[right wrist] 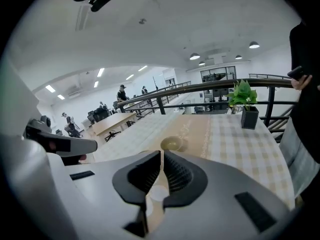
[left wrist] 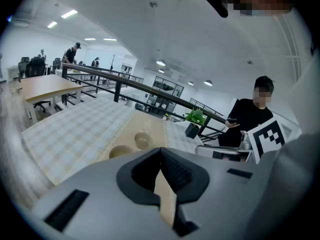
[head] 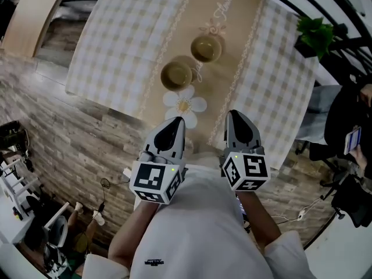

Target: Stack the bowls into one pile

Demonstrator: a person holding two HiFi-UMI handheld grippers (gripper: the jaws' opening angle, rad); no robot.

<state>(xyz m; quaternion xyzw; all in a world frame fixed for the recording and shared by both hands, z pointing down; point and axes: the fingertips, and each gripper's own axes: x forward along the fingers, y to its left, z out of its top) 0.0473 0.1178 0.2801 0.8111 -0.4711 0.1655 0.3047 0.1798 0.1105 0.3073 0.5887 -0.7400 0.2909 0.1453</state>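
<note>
Two olive-tan bowls stand apart on the beige runner of a checked tablecloth (head: 116,45): the nearer bowl (head: 176,74) and the farther bowl (head: 206,48). Both show in the left gripper view, the nearer bowl (left wrist: 121,151) and the farther bowl (left wrist: 143,140). The right gripper view shows one bowl (right wrist: 171,144) just past the jaws. My left gripper (head: 177,122) and right gripper (head: 232,115) are held side by side close to the body, short of the table's near edge. Each is shut with nothing in it and points toward the bowls.
A potted plant (head: 317,36) stands at the table's far right corner. A seated person in black (left wrist: 250,116) is to the right of the table. A black railing (left wrist: 125,84) runs behind the table, and a wooden desk (head: 35,16) stands to the left.
</note>
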